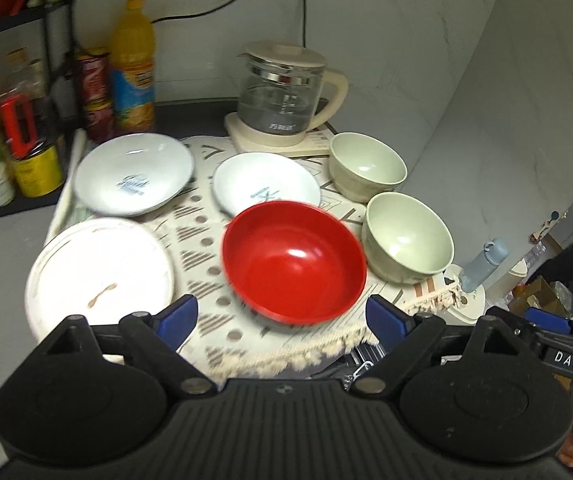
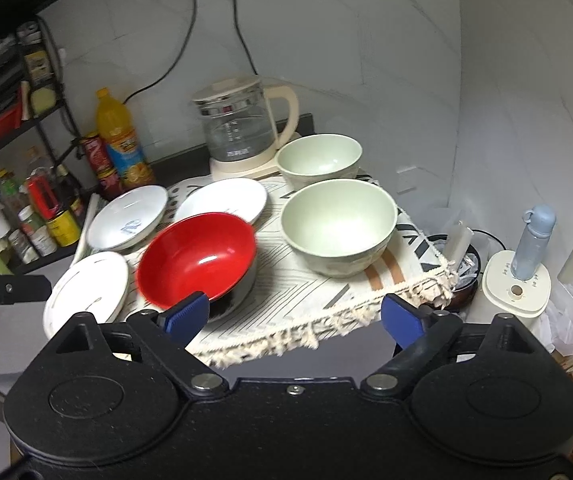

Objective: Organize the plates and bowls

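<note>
A red bowl [image 1: 294,260] [image 2: 198,258] sits on the patterned cloth near the front edge. Two pale green bowls stand to its right, one near [image 1: 406,236] [image 2: 338,224] and one far [image 1: 366,164] [image 2: 318,158]. Two white deep plates [image 1: 134,174] [image 1: 266,186] lie behind the red bowl, and they also show in the right wrist view [image 2: 128,216] [image 2: 222,200]. A flat white plate [image 1: 100,276] [image 2: 86,292] lies at the front left. My left gripper [image 1: 282,320] is open just in front of the red bowl. My right gripper [image 2: 294,316] is open at the cloth's front edge.
A glass kettle [image 1: 282,96] [image 2: 238,128] on a cream base stands at the back. An orange juice bottle [image 1: 132,68] [image 2: 122,140], cans and jars on a black rack [image 1: 18,136] crowd the left. A blue bottle [image 2: 532,240] and a bin sit lower right.
</note>
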Tool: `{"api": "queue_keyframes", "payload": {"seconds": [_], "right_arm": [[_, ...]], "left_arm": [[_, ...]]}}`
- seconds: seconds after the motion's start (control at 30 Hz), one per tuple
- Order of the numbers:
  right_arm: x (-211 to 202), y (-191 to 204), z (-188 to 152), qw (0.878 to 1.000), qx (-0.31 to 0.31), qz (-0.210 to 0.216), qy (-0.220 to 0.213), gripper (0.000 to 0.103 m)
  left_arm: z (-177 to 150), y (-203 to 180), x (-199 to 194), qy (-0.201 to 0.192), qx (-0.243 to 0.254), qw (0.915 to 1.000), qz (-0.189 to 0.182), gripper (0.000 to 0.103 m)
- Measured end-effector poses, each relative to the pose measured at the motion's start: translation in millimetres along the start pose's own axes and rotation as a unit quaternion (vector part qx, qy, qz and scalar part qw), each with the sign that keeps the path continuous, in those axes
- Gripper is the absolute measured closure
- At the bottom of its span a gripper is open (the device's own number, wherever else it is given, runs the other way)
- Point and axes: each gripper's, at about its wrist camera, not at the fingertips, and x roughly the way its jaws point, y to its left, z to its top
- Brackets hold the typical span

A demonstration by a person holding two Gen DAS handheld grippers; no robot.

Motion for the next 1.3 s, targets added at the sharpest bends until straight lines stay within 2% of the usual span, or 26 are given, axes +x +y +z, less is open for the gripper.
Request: {"api": "queue_keyframes", "payload": {"seconds": [0.1, 0.23, 0.53, 0.8, 1.03, 1.2, 1.3], "right_arm": [[17.2, -8.4, 8.2, 1.0, 0.011, -0.003, 0.006, 0.014], [40.8, -17.5, 18.4, 1.0, 0.026, -0.005, 0.015, 0.022], [93.6, -38.0, 33.8, 0.997, 0.066, -0.032, 0.028, 0.037], [135.7, -55.5, 31.1, 0.993, 0.097, -0.067, 0.034, 0.042], [157.7, -68.7, 23.8, 0.988, 0.123, -0.08, 0.042, 0.047], [169.2, -69.7, 26.5, 0.987, 0.123, -0.089, 0.055, 0.049], [177.2, -73.0, 27.3, 0.985, 0.131, -0.088, 0.064, 0.054]], "left_arm": [[15.4, -4.3, 23.8, 0.009, 0.006, 0.9999, -0.009, 0.02], [33.0, -9.5, 55.6, 0.024, 0.017, 0.9993, -0.023, 0.029], [66.8, -31.5, 124.1, 0.037, 0.063, 0.9949, -0.07, 0.038], [76.8, -52.2, 180.2, 0.051, 0.097, 0.9887, -0.102, 0.038], [80.0, -68.6, 218.4, 0.074, 0.124, 0.981, -0.13, 0.038], [82.0, -77.5, 243.8, 0.095, 0.132, 0.9779, -0.132, 0.038], [81.2, -79.2, 256.4, 0.11, 0.132, 0.9763, -0.131, 0.047]]}}
